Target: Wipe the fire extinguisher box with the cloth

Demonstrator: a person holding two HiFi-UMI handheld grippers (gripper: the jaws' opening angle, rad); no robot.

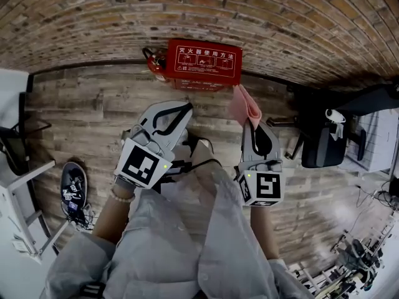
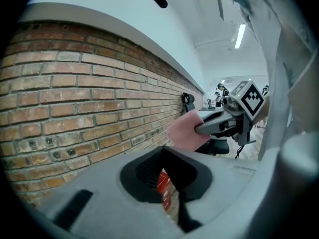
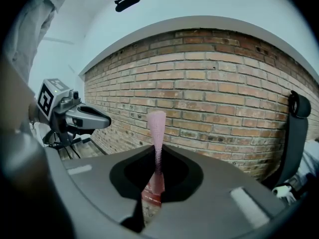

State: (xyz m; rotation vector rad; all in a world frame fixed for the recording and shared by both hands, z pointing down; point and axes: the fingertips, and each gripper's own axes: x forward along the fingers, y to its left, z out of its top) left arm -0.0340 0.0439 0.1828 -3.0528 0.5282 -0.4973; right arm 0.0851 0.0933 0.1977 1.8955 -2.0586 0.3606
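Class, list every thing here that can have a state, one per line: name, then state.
Box: shut, both tongs clear of it.
Cloth: pinched at its lower end, standing up.
Right tongs: shut on the cloth.
Left tongs: shut, empty.

Brick wall (image 1: 199, 11) far; wood-plank floor (image 1: 81, 117); black office chair (image 1: 323, 147) right; white furniture (image 1: 14, 189) left; ceiling strip light (image 2: 241, 36).

Fire extinguisher box (image 1: 204, 61) at 12 o'clock, against brick wall (image 1: 262, 17). Cloth (image 1: 245, 108) at 1 o'clock, in right gripper (image 1: 249, 127); left gripper (image 1: 169, 116) alongside at 11. Shoe (image 1: 73, 189) at 9, chair (image 1: 324, 143) at 3.
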